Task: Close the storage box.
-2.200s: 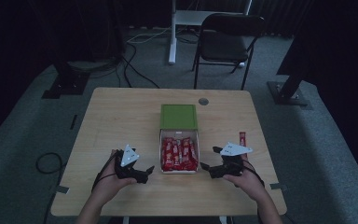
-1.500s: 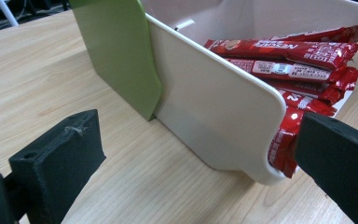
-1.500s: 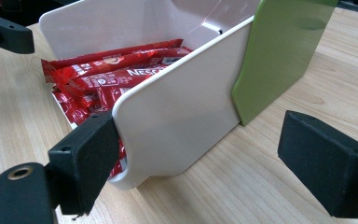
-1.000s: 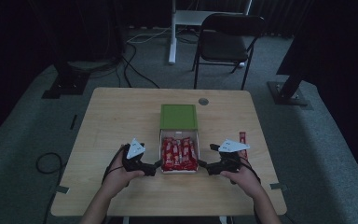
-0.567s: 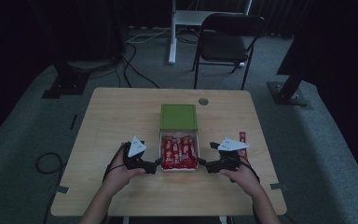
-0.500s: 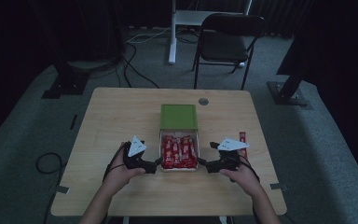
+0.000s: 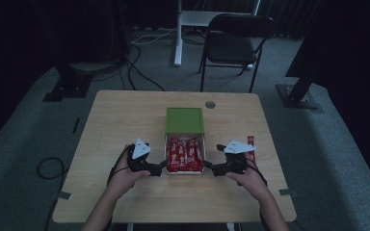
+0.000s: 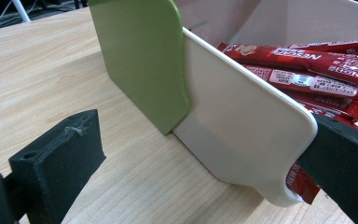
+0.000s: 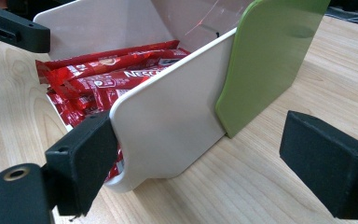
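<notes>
A white box (image 7: 184,154) with a green sliding lid (image 7: 184,120) sits at the middle of the high view, on the tabletop (image 7: 115,120). The lid is drawn back toward the top of the frame, baring red sachets (image 7: 185,153) packed inside. The box's long axis runs from bottom to top of the frame, and the sachets lie along it. The left tongs (image 7: 158,168) stand apart, straddling the box's left wall, as do the right tongs (image 7: 211,168) at its right wall. One more red sachet (image 7: 251,144) lies right of the box, partly hidden behind the right tongs. The sachets' print is too small to read from above.
</notes>
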Motion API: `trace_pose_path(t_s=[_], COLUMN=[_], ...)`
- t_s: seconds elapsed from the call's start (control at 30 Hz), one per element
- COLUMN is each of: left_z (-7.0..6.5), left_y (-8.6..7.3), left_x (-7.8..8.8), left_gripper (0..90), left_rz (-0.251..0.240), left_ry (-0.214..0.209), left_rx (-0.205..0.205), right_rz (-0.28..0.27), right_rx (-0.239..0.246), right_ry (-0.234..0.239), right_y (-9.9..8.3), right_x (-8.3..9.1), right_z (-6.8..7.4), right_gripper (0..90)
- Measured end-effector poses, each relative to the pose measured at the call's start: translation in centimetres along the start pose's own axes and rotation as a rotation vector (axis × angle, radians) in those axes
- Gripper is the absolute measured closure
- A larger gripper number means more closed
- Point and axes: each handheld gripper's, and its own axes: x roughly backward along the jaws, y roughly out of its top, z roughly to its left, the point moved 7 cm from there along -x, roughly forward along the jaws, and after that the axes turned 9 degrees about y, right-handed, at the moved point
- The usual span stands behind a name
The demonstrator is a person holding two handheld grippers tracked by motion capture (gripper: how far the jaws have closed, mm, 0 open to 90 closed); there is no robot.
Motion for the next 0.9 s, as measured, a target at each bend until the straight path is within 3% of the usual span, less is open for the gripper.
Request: trace_pose_path(t_s=[0.9], left_z=[1.1], left_y=[0.6], left_x=[-0.9], left_gripper=[1.9], left_rz=[0.0], left_ry=[0.01], left_rx=[0.04], right_rz=[-0.014], right_rx=[-0.013], right_ry=[-0.016], right_y=[0.8], right_x=[-0.7], right_z=[-1.0], right_gripper=[11.2])
